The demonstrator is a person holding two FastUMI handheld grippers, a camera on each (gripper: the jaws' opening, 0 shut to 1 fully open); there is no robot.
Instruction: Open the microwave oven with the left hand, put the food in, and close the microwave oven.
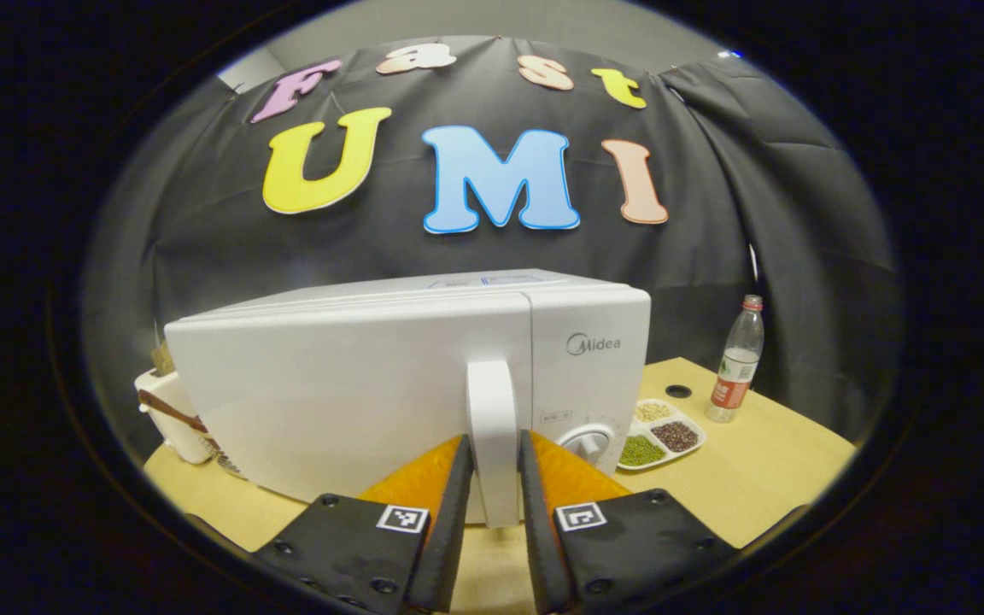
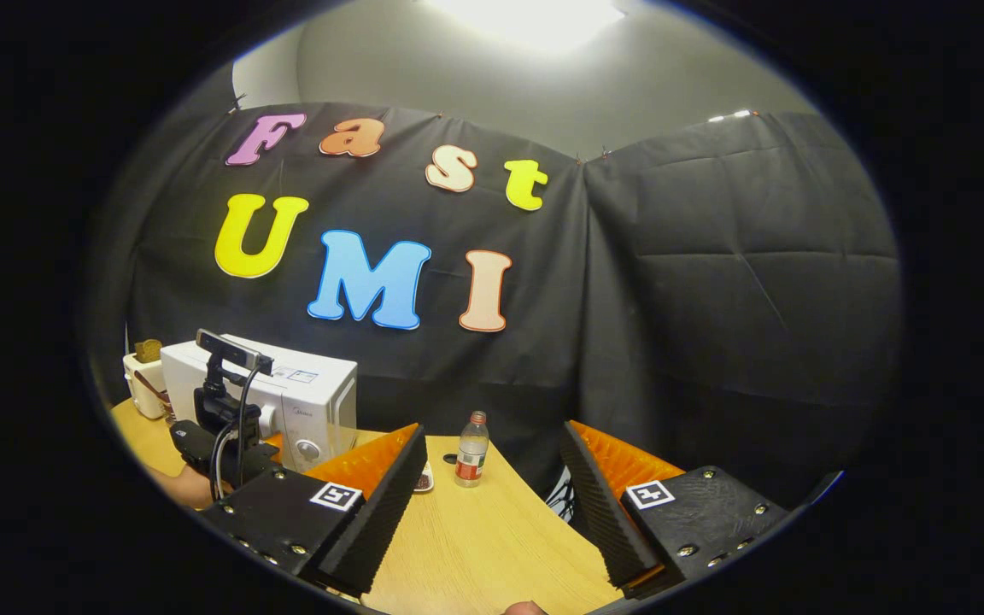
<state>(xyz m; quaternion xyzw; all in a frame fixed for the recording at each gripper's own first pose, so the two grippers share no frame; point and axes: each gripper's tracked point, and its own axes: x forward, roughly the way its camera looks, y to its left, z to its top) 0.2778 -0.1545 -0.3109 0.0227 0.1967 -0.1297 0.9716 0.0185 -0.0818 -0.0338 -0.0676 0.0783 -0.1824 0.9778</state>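
A white microwave (image 1: 355, 384) stands on the wooden table (image 1: 765, 461), its door facing me in the left gripper view. My left gripper (image 1: 494, 440) is shut on the vertical door handle (image 1: 492, 401), one finger on each side. A white divided dish (image 1: 658, 434) with green, dark and pale beans lies to the right of the microwave. In the right gripper view, the microwave (image 2: 304, 397) is far off to the left, with a hand and the other gripper (image 2: 219, 444) at its front. My right gripper (image 2: 492, 431) hangs open over the table (image 2: 475, 538), holding nothing.
A clear plastic bottle (image 1: 735, 363) with a red label stands to the right of the dish, and it shows as the bottle (image 2: 471, 450) between my right fingers, farther off. A white appliance (image 1: 169, 410) sits left of the microwave. The table edge runs close on the right.
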